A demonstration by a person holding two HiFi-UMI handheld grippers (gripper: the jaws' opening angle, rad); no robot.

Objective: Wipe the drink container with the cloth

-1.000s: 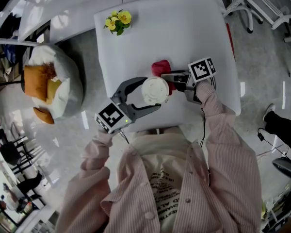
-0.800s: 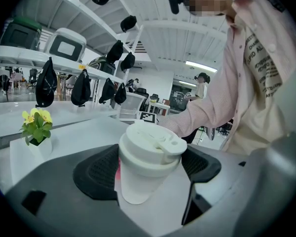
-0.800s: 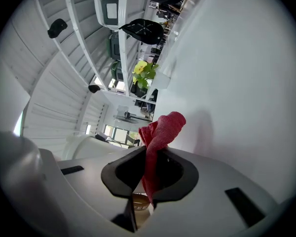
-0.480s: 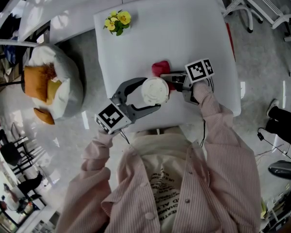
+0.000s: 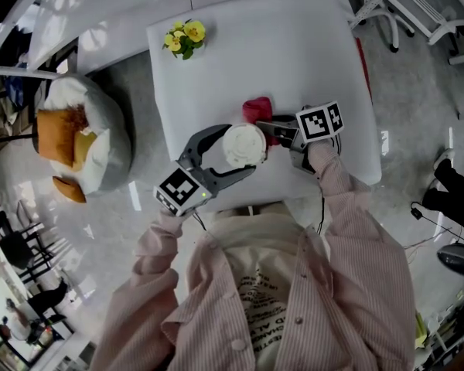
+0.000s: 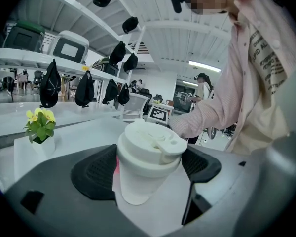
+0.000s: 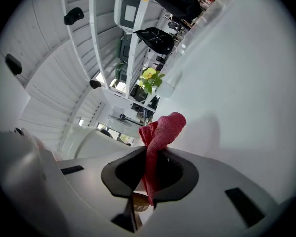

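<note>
on the white table (image 5: 309,45) stand one white lidded drink container (image 6: 147,157) and one small pot of yellow flowers (image 5: 184,37), well apart. one red cloth (image 7: 160,130) and two grippers are in view. the left gripper (image 5: 242,148) is spread wide, its pads pressed on either side of the drink container near the table's front edge. the right gripper (image 7: 150,169) is nearly closed, pinching the red cloth, which bunches just beside the container.

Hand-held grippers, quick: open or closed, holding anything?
Left hand-held gripper: closed on the white cup.
Right hand-held gripper: closed on the red cloth.
</note>
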